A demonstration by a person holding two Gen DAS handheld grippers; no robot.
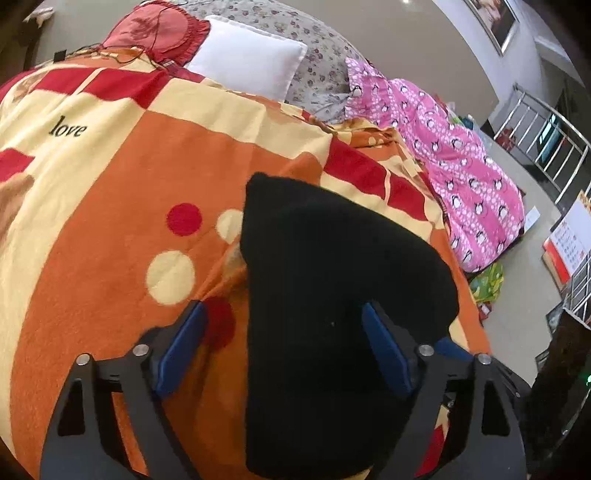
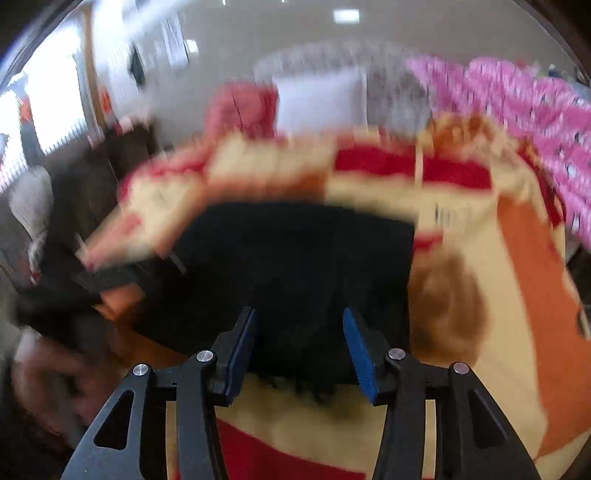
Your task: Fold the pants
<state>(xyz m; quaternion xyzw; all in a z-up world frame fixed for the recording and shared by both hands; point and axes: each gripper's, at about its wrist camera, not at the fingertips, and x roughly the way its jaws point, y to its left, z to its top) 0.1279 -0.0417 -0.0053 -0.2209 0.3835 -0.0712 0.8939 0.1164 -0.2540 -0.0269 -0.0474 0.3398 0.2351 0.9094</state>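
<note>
Black pants: folded into a thick dark bundle, lying on the orange, cream and red blanket that covers the bed. In the right wrist view the same bundle shows blurred, with a frayed near edge.

Left gripper: jaws released and spread wide. The bundle fills most of the gap; the left blue pad stands clear of the cloth, over bare blanket. The right pad lies against or just beside the cloth; contact cannot be told.

Right gripper: jaws part open, straddling the near edge of the pants. Dark cloth sits between the blue pads; no pressing shows, though blur leaves the exact contact uncertain.

Blanket print: the word "love", red and cream dots.

White pillow: far end of the bed, beside a red frilled cushion.

Pink patterned quilt: along the right side of the bed.

Metal railing: far right, on the floor beyond.
</note>
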